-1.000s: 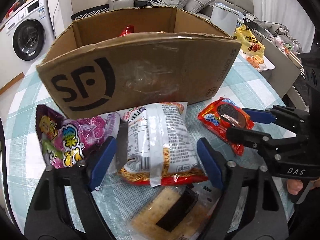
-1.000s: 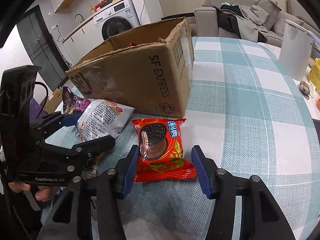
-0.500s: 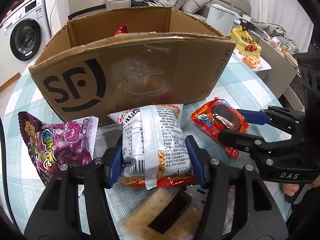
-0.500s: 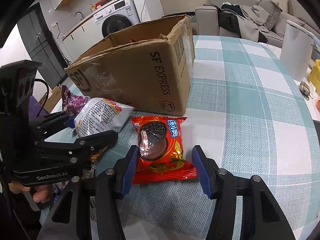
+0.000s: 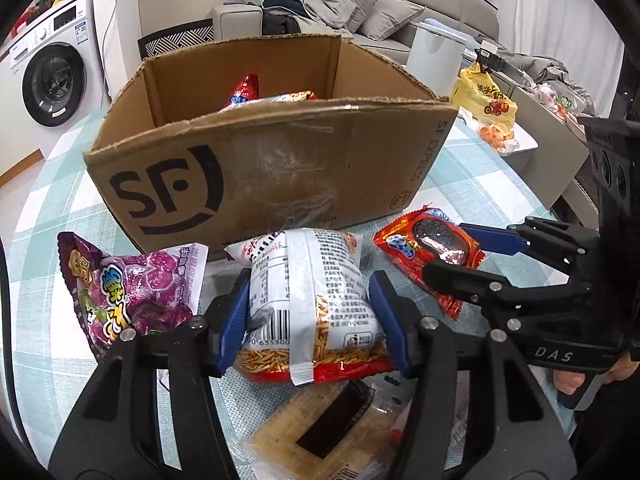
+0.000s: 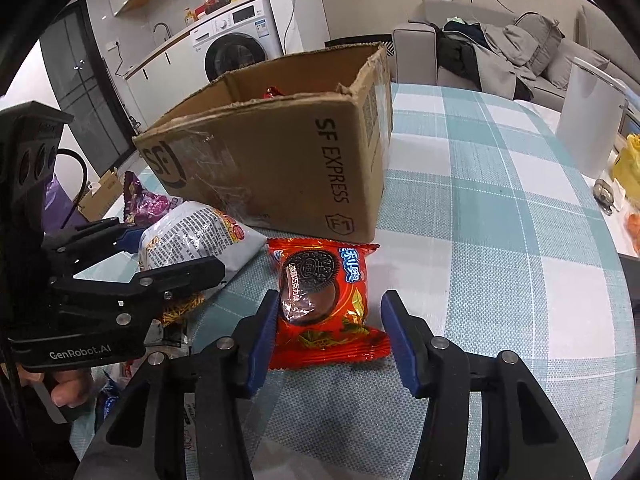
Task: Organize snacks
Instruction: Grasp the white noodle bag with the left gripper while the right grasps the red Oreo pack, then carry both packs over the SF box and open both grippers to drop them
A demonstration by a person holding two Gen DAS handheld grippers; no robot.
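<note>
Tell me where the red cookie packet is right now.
The red cookie packet lies flat on the checked tablecloth, just in front of the cardboard box, between the open fingers of the right gripper, beside the white noodle bag.

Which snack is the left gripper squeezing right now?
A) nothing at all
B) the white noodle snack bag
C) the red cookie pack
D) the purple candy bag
B: the left gripper has its blue fingers pressed against both sides of the white noodle snack bag, while the red cookie pack lies flat on the table between the open fingers of the right gripper.
</note>
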